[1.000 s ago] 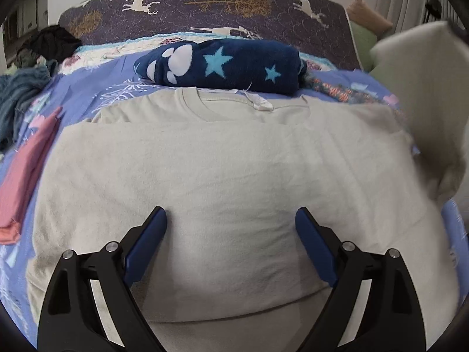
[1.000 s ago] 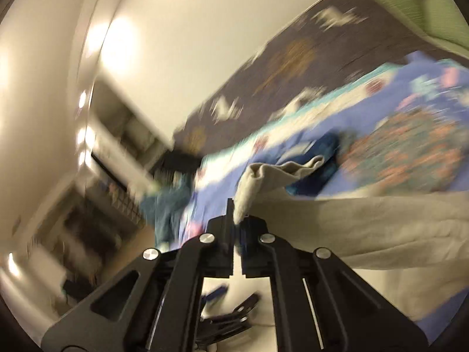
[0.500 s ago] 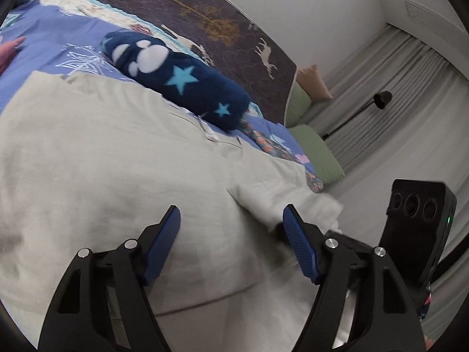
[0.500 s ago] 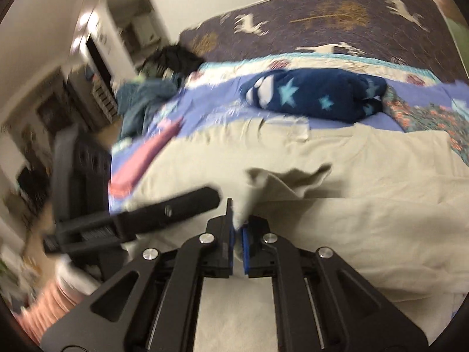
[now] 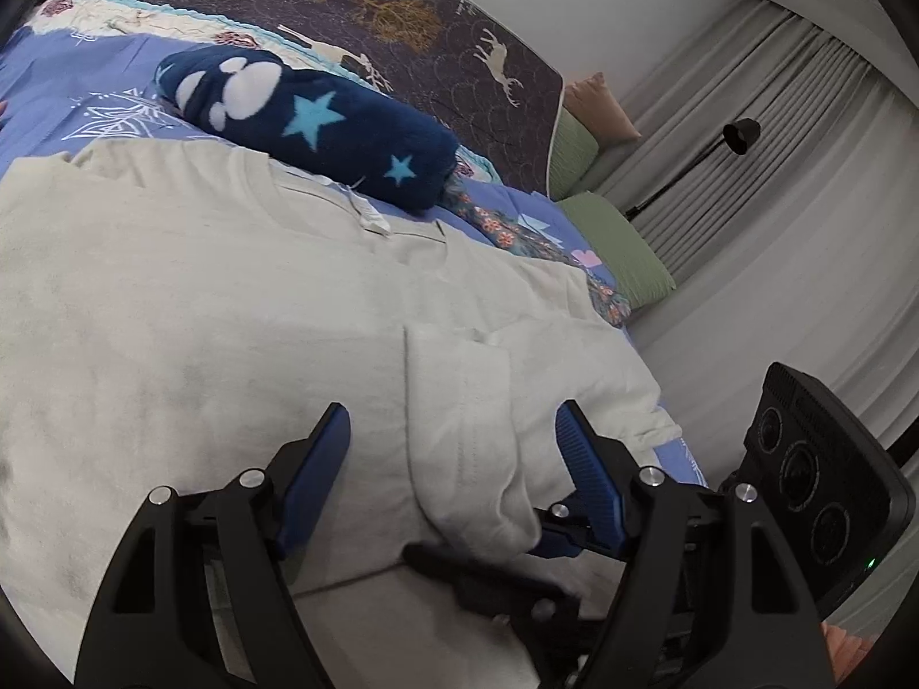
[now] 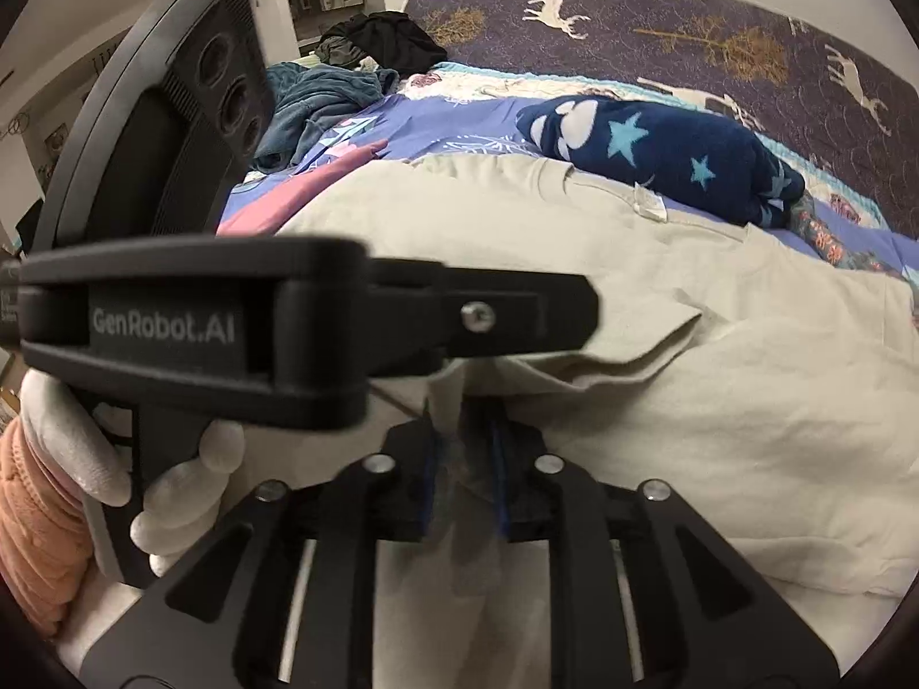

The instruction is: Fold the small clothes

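My right gripper [image 6: 464, 448] has just been opening, the beige shirt [image 6: 718, 402] fold loose between its jaws. Only its view shows my gloved left hand [image 6: 115, 459]; my left gripper [image 5: 454, 448] gapes over the folded sleeve.

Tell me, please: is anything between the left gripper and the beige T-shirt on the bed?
Nothing visible is. The left gripper hangs with open jaws right over the beige T-shirt, above its folded-in sleeve. The right gripper comes in beside it, its jaws just opening with the shirt cloth between them.

Was soft matt cotton cloth, the beige T-shirt [image 5: 230, 298]; fuzzy fleece, the far navy blanket [image 5: 310, 126]; matt black plastic, the left gripper [image 5: 454, 448].
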A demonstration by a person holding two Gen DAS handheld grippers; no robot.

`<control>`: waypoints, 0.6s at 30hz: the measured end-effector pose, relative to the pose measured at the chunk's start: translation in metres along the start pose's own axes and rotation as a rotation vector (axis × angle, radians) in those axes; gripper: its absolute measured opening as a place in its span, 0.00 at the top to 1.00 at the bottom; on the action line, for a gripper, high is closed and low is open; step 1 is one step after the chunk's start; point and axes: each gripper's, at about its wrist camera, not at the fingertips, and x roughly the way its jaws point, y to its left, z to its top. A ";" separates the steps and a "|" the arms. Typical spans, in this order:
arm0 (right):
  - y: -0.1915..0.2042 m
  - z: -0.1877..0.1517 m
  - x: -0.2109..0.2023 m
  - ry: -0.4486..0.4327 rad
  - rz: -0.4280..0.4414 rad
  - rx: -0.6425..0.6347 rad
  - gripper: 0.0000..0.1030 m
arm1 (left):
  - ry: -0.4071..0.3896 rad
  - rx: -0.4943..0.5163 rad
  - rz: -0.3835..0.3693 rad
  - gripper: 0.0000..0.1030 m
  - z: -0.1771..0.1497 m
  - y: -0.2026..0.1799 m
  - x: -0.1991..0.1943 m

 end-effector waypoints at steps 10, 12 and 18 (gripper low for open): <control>-0.017 -0.018 -0.029 0.011 0.067 0.085 0.59 | 0.022 0.077 0.071 0.27 -0.005 -0.014 0.007; -0.027 -0.031 -0.037 0.020 0.073 0.112 0.55 | 0.025 0.109 0.090 0.27 -0.005 -0.021 0.008; -0.066 -0.051 -0.047 -0.025 0.143 0.336 0.56 | 0.124 0.333 0.355 0.25 -0.010 -0.062 0.046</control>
